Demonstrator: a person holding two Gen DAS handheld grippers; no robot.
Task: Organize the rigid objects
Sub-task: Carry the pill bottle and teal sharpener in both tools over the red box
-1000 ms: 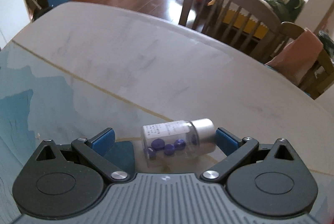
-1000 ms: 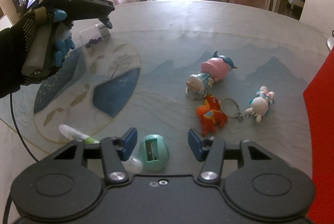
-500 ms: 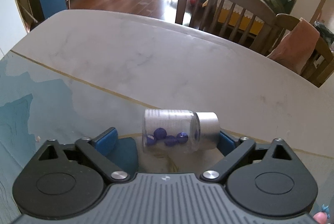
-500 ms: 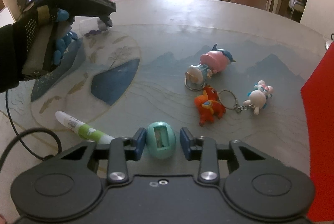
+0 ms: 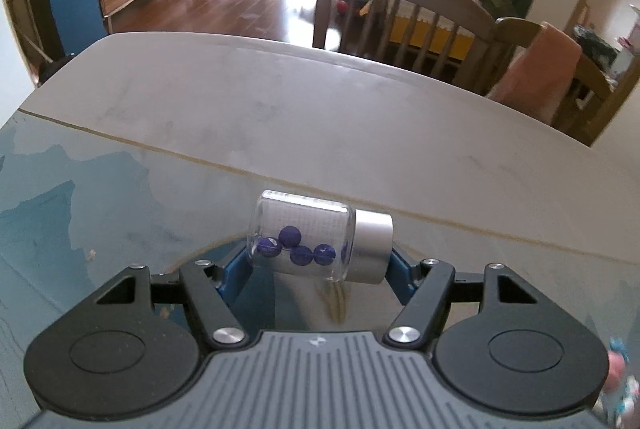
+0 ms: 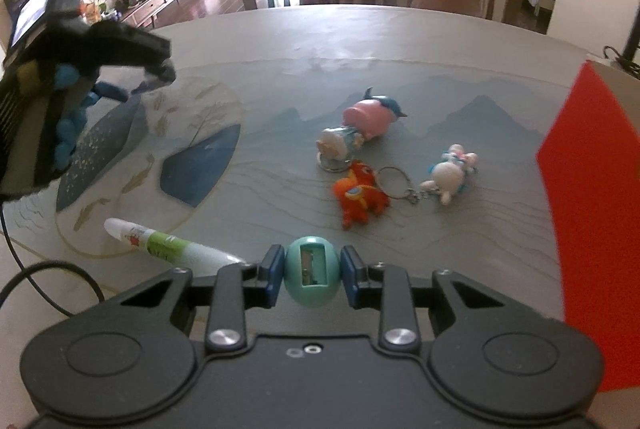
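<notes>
A small clear jar point(image 5: 304, 237) with blue beads and a silver cap lies sideways between the blue pads of my left gripper point(image 5: 316, 265). The jaws are closing, and the pads touch its base and its cap. In the right wrist view the left gripper point(image 6: 158, 75) hovers over the left of the mat, held by a gloved hand. My right gripper point(image 6: 312, 273) is shut on a teal egg-shaped pencil sharpener point(image 6: 312, 279), slot facing the camera, near the table's front edge.
A white and green tube point(image 6: 168, 245) lies left of the right gripper. An orange keychain toy point(image 6: 360, 197), a white rabbit keychain point(image 6: 450, 177) and a pink figure point(image 6: 368, 117) lie mid-mat. A red box point(image 6: 592, 209) stands at right. A cable point(image 6: 40, 277) loops at front left. Chairs point(image 5: 400, 13) line the far edge.
The left jaws came in from wide open onto the jar's two ends, and the jar tilted. The right jaws closed on the sharpener, which now sits clear of the tube.
</notes>
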